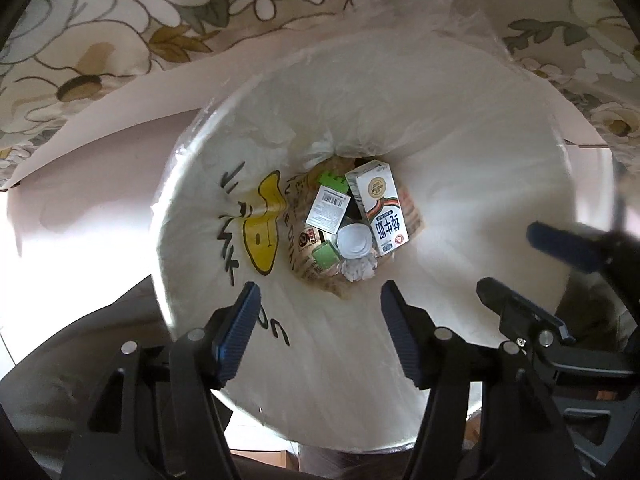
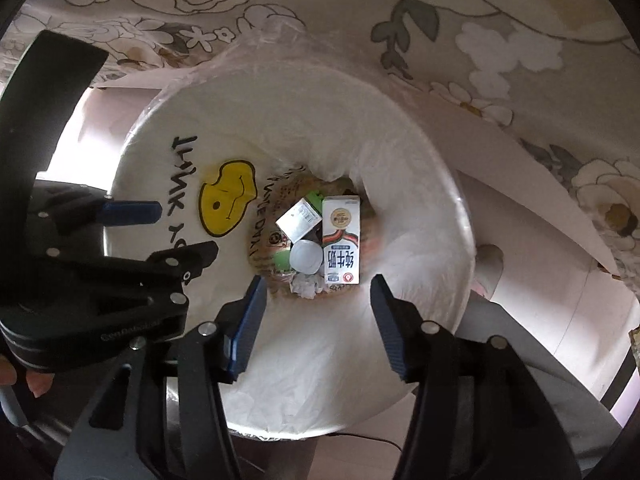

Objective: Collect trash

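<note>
Both cameras are looking straight down into a white trash bin (image 1: 460,168) that is wearing a translucent plastic liner (image 1: 400,64); the bin is sitting beside a floral-patterned fabric (image 1: 120,20), with a sheet of white cardboard (image 1: 120,120) lying between them.

The left gripper (image 1: 316,336) is hovering above the bin opening; its jaws are standing wide apart and are gripping nothing; its blue-padded fingers (image 1: 236,332) are framing the near wall of the liner. The right gripper (image 2: 316,324) is hovering over the same opening; its jaws are likewise spread wide and are carrying nothing. Each gripper is showing at the edge of the other's view, the right one at the right of the left view and the left one at the left of the right view.

The collected trash is lying at the bottom of the bin: a white milk carton (image 1: 380,212) is resting label-up; a small white box with a barcode (image 1: 328,210) is lying just beside it; a round white lid (image 1: 354,240) is sitting between them; crumpled white paper (image 1: 358,270) is lying nearest the grippers; green pieces (image 1: 326,254) are showing at the lid's left; a printed brown paper bag (image 1: 304,220) is lying under all of it.

A yellow face graphic (image 2: 226,204) with black lettering is showing through the liner wall.
</note>
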Demonstrator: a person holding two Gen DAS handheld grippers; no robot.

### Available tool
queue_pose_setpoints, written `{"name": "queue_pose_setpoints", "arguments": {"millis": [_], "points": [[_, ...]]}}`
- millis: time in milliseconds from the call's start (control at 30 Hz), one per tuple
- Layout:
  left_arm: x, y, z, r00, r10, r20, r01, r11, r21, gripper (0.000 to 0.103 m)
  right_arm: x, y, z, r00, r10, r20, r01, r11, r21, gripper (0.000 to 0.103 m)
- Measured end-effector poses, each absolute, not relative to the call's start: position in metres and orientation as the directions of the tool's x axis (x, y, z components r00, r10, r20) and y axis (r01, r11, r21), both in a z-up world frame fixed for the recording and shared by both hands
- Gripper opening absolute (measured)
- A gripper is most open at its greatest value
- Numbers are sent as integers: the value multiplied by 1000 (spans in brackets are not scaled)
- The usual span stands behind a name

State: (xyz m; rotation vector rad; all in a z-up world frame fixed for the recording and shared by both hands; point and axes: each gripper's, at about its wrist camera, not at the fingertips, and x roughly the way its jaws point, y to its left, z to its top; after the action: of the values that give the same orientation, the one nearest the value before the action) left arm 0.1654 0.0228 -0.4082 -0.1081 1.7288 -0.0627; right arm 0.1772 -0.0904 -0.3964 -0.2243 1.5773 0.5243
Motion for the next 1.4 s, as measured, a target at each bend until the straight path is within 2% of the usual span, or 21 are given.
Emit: {"name": "queue_pose_setpoints", "arguments": {"millis": [267,400,533,600,633,767,933,1167,1400], "points": [[146,15,-352,-43,-58,-997,61,996,-61,65,161,-96,-347,-51,210,-976,-472,857,209,55],[139,8,-308,39,-36,-999,127,991,-31,65,148,-102,-301,41,215,-976,-510,844,165,61],[130,3,-265,129,-30,-991,152,988,-11,65,140,-112,-263,103,246,-964,-512,844,160,63],[125,2,-242,181,-28,-983,160,987,1,69,136,-119,-241,142,254,-957,-502,852,152,66],[121,2,-229,215,-13,-977,159,987,21,74,133,-124,-227,172,256,-951,-490,860,143,68],[104,-2,-184,384,64,-921,137,983,126,80,122,-139,-182,254,275,-927,-472,872,129,70],[83,2,-137,501,101,-859,94,981,170,91,100,-157,-132,334,295,-895,-458,881,119,77],[44,1,-81,627,153,-764,32,975,222,92,55,-176,-85,475,307,-825,-436,896,83,81],[4,3,-47,696,138,-704,-2,982,191,95,9,-188,-46,661,293,-691,-355,933,56,85]]}}
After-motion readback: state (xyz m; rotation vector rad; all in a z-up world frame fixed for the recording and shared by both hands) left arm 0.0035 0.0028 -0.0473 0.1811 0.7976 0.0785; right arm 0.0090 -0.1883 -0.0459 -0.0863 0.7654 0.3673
